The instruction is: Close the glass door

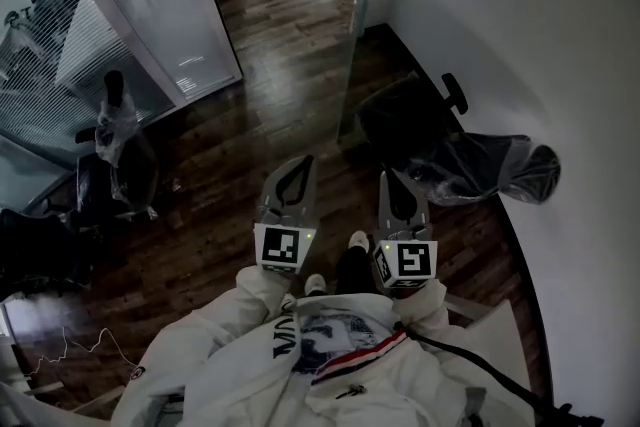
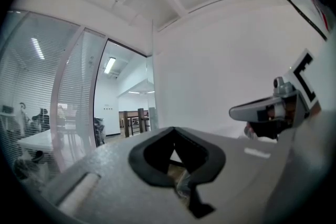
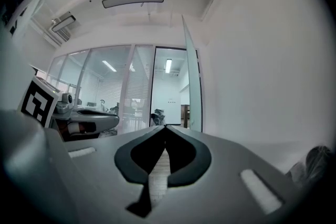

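Now | left gripper (image 1: 306,159), right gripper (image 1: 388,173): fingers (image 3: 231,165) closed, holding nothing | glass door (image 1: 355,15) ahead, apart

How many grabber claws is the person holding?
2. The left gripper points forward over the wooden floor; the right gripper is beside it, nearer the white wall. Both are shut and empty. None seems hidden.

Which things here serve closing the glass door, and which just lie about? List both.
Job: glass door, left gripper, right gripper, both shut and empty.
Lying about: plastic-wrapped chair by the wall, wrapped chair at left.
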